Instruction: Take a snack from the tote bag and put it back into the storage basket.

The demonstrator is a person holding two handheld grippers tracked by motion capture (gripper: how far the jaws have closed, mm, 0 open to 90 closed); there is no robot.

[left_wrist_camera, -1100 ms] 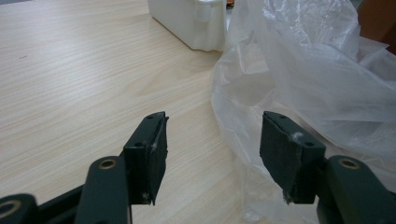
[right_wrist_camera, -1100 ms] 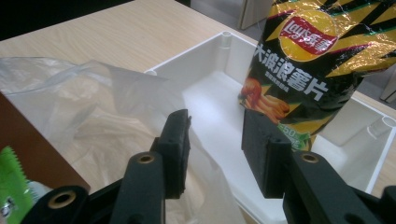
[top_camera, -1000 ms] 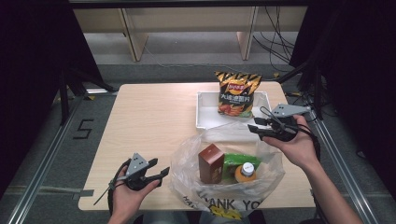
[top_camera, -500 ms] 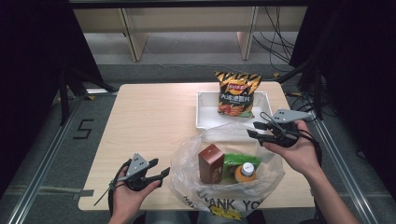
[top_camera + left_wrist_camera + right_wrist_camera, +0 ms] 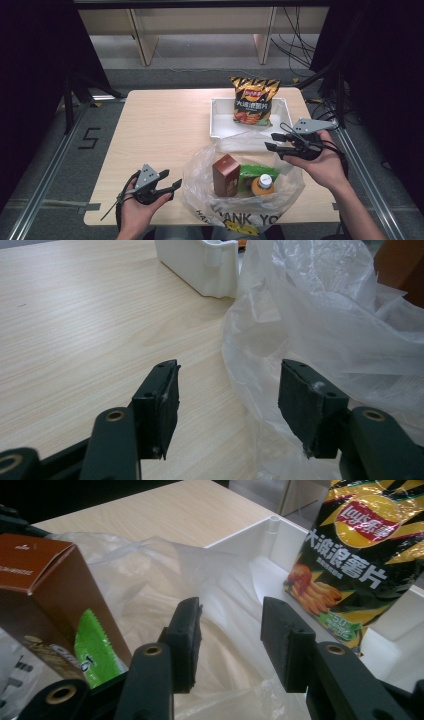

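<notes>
A thin, crinkled clear plastic bag [image 5: 240, 195] lies on the pale wooden worktop [image 5: 165, 125], half hiding a brown carton [image 5: 226, 174]. The left tool [image 5: 227, 390] and right tool [image 5: 230, 625] both stand open and empty. A glossy chip packet [image 5: 254, 100] stands in the white plastic tray [image 5: 216, 120].

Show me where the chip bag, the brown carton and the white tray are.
chip bag [image 5: 253, 100], high view, middle of its front.
brown carton [image 5: 225, 175], high view, its front face.
white tray [image 5: 216, 119], high view, its left wall.
</notes>
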